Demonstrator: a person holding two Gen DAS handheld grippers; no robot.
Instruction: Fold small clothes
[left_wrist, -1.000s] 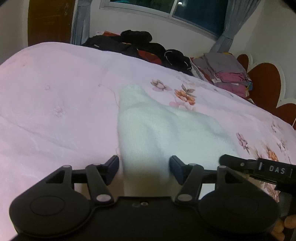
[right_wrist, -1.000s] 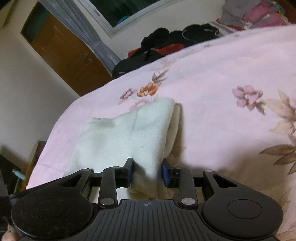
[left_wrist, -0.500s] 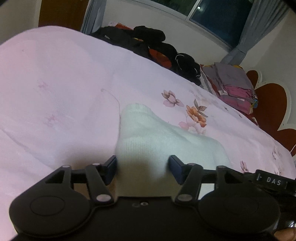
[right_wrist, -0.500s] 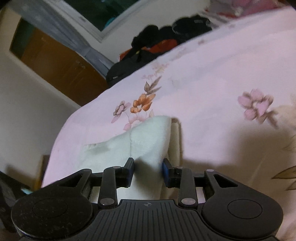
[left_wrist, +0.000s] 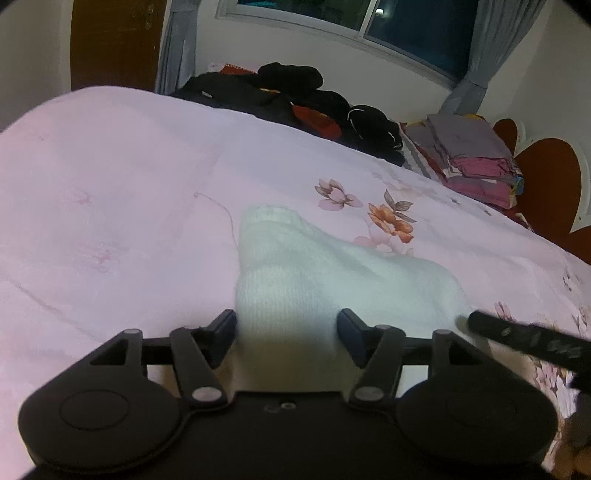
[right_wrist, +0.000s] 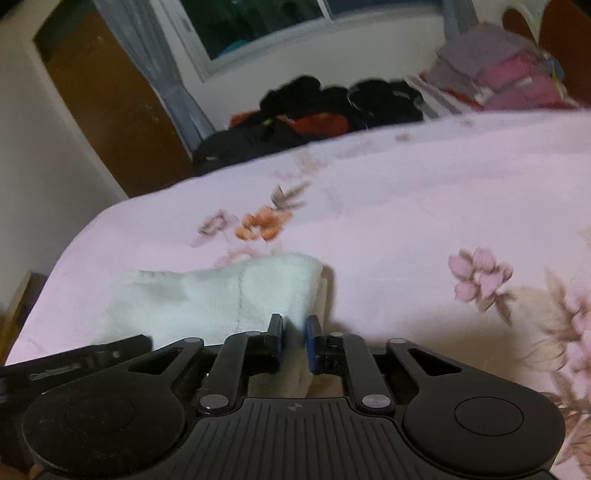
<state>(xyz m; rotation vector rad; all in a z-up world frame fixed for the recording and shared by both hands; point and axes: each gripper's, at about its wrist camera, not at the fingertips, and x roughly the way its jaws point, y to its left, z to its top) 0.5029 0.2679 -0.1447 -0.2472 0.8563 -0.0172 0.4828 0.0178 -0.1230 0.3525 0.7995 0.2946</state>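
Note:
A small white knitted garment (left_wrist: 314, 273) lies on the pink floral bedspread (left_wrist: 110, 206). My left gripper (left_wrist: 288, 332) is open, its jaws wide apart on either side of the garment's near end. In the right wrist view the same white garment (right_wrist: 221, 295) lies to the left and ahead. My right gripper (right_wrist: 294, 334) has closed to a narrow gap on the garment's near right edge, with white cloth between the jaws. The right gripper's body also shows at the right edge of the left wrist view (left_wrist: 524, 336).
A heap of dark clothes (left_wrist: 295, 96) lies along the far edge of the bed under the window. A stack of folded grey and pink clothes (left_wrist: 472, 158) sits at the far right by the red headboard (left_wrist: 546, 184). A brown door (right_wrist: 110, 103) stands at the left.
My right gripper's jaws have narrowed onto the garment's edge and its view has swung right. The left gripper stays open over the near end, with its view shifting slightly.

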